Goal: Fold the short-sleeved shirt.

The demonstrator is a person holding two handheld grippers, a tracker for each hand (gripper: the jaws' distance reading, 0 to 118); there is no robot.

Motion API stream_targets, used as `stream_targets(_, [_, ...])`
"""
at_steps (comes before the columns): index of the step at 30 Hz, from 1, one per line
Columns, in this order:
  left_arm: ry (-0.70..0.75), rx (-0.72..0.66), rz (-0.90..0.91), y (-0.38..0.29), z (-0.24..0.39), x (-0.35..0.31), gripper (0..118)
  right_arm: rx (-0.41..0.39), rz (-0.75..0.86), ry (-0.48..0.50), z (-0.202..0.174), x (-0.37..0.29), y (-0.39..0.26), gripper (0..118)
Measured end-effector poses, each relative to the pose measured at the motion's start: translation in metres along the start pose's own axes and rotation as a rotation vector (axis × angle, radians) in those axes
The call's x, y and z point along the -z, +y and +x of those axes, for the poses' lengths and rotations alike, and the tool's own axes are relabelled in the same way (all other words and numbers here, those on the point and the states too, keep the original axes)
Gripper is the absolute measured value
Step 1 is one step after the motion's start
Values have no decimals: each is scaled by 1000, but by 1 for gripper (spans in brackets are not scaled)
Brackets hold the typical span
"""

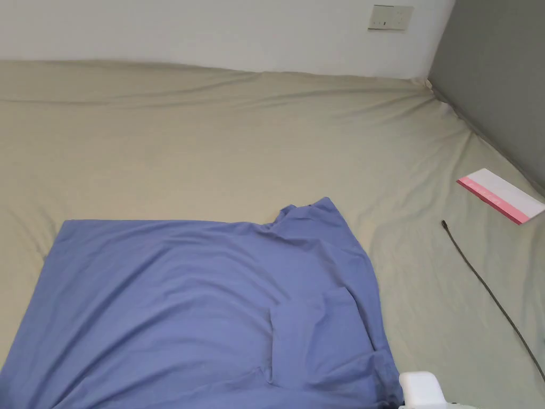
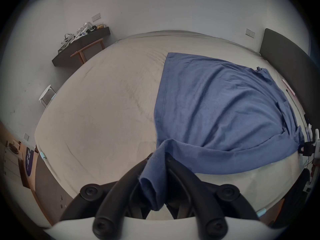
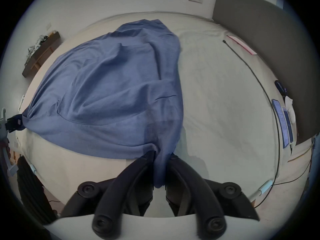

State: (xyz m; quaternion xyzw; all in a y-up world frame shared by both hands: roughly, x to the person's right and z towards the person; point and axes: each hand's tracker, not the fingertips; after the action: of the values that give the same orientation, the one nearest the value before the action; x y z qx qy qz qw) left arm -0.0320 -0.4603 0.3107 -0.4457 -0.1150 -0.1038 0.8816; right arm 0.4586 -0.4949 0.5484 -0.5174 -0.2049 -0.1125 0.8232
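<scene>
Basically, blue short-sleeved cotton shirt (image 1: 202, 298) spread across the beige-sheeted bed (image 1: 213, 144), filling the 6 to 8 o'clock area of the head view, chest pocket toward 5 o'clock. Left tongs (image 2: 158, 159) closed tight on one bunched near corner of the shirt, cloth hanging down between both jaws. Right tongs (image 3: 161, 155) likewise clamped on the other near corner, fabric pinched between both jaws and lifted slightly off the sheet. Near edge of the shirt stretches between the two tongs; far edge lies flat on the bed. White-and-pink flat booklet (image 1: 500, 194) at 3 o'clock near the dark grey headboard (image 1: 495, 80), well apart from the shirt. Thin black cable (image 1: 489, 293) runs from 3 toward 5 o'clock, between booklet and shirt.
</scene>
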Motion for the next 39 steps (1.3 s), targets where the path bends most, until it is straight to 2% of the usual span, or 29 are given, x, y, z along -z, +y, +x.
stream_targets(2, [-12,-6,3,2,-2,-5,4,-17,26,-17,0,-7,-1,12])
stream_targets(5, [-43,-97,71,9,-17,-14,4,64,151,42,8,-34,-1,12])
stream_targets(7, [-71,-142,121,17,-21,-24,4,74,239,85,12,-51,1,12])
stream_targets(10, [-103,-154,208,35,-19,-38,4,62,296,89,14,-67,15,12])
stream_targets(13, [-122,-170,246,60,-16,-36,4,116,324,112,16,-71,39,12])
stream_targets(17, [-122,-222,244,90,-14,-12,4,145,319,121,14,-61,78,12])
stream_targets(20, [-137,-287,223,104,-15,13,4,147,327,82,11,-45,108,12])
stream_targets(24, [-126,-321,164,123,-16,51,4,171,247,49,9,-8,148,12])
stream_targets(28, [-103,-303,112,129,-8,83,4,80,126,-6,5,43,174,12])
stream_targets(33, [-84,-278,60,129,-1,110,4,96,97,-11,8,77,190,12])
stream_targets(37, [-76,-235,-14,135,2,135,4,69,83,-44,3,87,200,13])
stream_targets(39, [-72,-202,-27,141,5,137,4,70,97,-53,2,90,204,24])
